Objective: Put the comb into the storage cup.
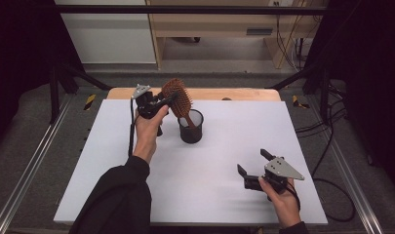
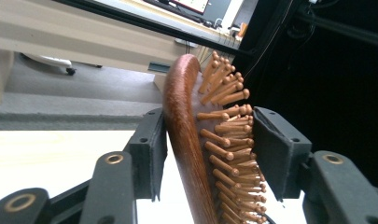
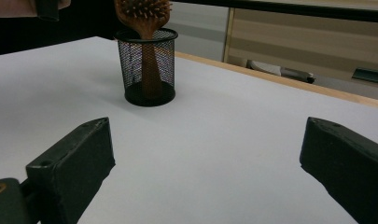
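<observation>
One wooden hairbrush [image 1: 177,96] stands handle-down in the black mesh cup [image 1: 191,127] at the far middle of the table [image 1: 112,161]; the left gripper [image 1: 158,102] has its jaws closed across the brush head, one pad on the smooth back, one on the pegs. It looks stiff and light, the polished back likely slippery, so the head's edges or the handle offer a surer hold; the right gripper [image 1: 252,165] rests near the front edge with jaws wide and empty; the handle's tip is blurred behind the mesh.

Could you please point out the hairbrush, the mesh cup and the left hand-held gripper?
hairbrush [image 1: 177,95], high view, on its bristle head
mesh cup [image 3: 148,70], right gripper view, on its wire wall
left hand-held gripper [image 2: 205,151], left gripper view, between its pads
</observation>
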Demonstrator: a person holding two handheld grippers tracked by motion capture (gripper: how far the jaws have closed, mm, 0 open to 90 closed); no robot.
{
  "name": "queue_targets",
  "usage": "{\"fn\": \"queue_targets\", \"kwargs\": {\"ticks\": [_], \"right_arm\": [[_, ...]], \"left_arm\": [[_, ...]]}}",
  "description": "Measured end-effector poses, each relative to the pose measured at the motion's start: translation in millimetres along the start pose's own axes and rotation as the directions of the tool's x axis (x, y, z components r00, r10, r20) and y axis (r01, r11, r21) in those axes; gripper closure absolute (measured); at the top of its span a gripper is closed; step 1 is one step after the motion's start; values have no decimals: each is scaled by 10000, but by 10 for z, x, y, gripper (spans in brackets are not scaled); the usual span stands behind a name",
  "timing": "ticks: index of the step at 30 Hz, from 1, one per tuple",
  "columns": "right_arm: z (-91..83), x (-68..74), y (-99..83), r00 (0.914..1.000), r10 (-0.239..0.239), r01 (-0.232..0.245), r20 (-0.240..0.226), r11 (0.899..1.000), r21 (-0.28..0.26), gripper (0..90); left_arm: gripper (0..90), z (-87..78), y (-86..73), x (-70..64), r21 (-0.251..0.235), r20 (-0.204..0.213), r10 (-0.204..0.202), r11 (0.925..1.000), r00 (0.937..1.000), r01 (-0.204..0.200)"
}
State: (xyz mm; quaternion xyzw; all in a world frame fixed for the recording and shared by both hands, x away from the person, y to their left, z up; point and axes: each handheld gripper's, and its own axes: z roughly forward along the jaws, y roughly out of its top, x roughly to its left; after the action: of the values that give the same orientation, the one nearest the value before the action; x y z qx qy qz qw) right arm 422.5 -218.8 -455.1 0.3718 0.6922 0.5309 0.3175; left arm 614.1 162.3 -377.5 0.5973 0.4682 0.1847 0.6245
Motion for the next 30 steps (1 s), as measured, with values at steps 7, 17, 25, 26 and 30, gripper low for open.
{"fn": "queue_targets", "kwargs": {"ticks": [7,17,25,26,30], "right_arm": [[11,2,-3,10000,6,-6,-27,10000,34,33],[7,0,-3,10000,11,-11,-53,10000,24,33],[15,21,4,10000,-34,34,-64,10000,21,33],[15,23,4,10000,-50,50,-68,10000,17,33],[21,35,3,9999,-65,65,-94,10000,64,33]], "left_arm": [[485,19,60,-153,140,415,952,9953,9946,-958],[487,-2,61,-89,304,129,674,9972,9976,-678],[485,-162,32,-122,383,-264,562,9977,9981,-551],[485,-175,31,-119,404,-337,513,9979,9981,-499],[472,-184,24,-63,525,-561,309,9982,9979,-280]]}}
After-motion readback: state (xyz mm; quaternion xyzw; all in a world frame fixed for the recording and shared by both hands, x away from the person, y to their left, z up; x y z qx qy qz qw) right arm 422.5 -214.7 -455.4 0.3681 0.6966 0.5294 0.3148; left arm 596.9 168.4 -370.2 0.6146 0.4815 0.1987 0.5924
